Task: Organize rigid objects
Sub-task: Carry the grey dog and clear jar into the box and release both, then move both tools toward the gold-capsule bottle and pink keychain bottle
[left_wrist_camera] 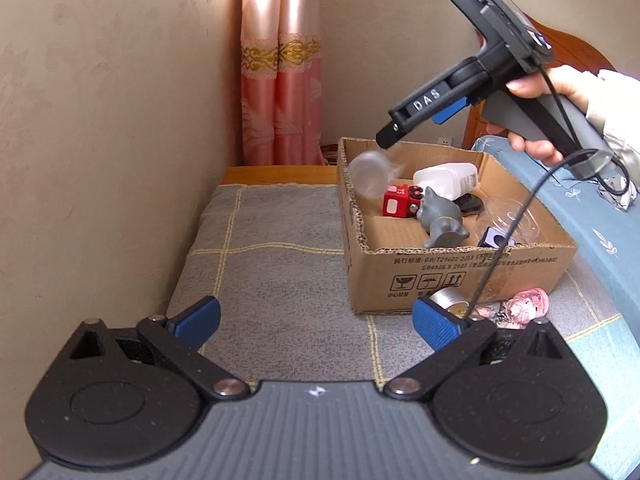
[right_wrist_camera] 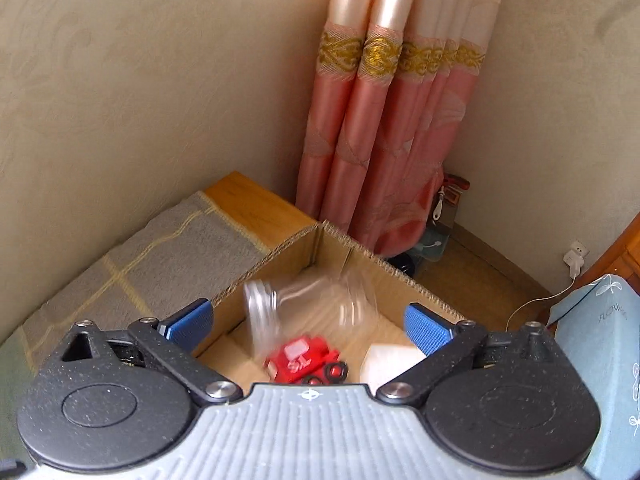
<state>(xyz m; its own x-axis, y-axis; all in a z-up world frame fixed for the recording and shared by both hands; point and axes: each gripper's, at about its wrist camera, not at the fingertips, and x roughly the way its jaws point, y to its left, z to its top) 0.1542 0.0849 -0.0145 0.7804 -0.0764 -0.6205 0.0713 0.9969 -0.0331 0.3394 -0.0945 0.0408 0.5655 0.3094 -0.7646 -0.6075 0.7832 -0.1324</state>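
Observation:
An open cardboard box (left_wrist_camera: 460,276) stands on the grey blanket. In it lie a red toy truck (left_wrist_camera: 400,200), a white bottle (left_wrist_camera: 444,178), a grey cat figure (left_wrist_camera: 440,220) and clear plastic pieces (left_wrist_camera: 508,216). A clear plastic jar (left_wrist_camera: 370,178), blurred by motion, is in the air over the box's far left corner, below my right gripper (left_wrist_camera: 384,138). In the right wrist view my right gripper (right_wrist_camera: 308,322) is open above the box (right_wrist_camera: 280,252), with the blurred jar (right_wrist_camera: 312,312) and the red truck (right_wrist_camera: 308,362) between its fingers. My left gripper (left_wrist_camera: 316,322) is open and empty above the blanket.
A pink clear toy (left_wrist_camera: 526,304) and a round metal tin (left_wrist_camera: 450,298) lie on the blanket in front of the box. A wall runs along the left. A pink curtain (left_wrist_camera: 280,80) hangs behind. A blue-covered bed (left_wrist_camera: 592,216) is at the right.

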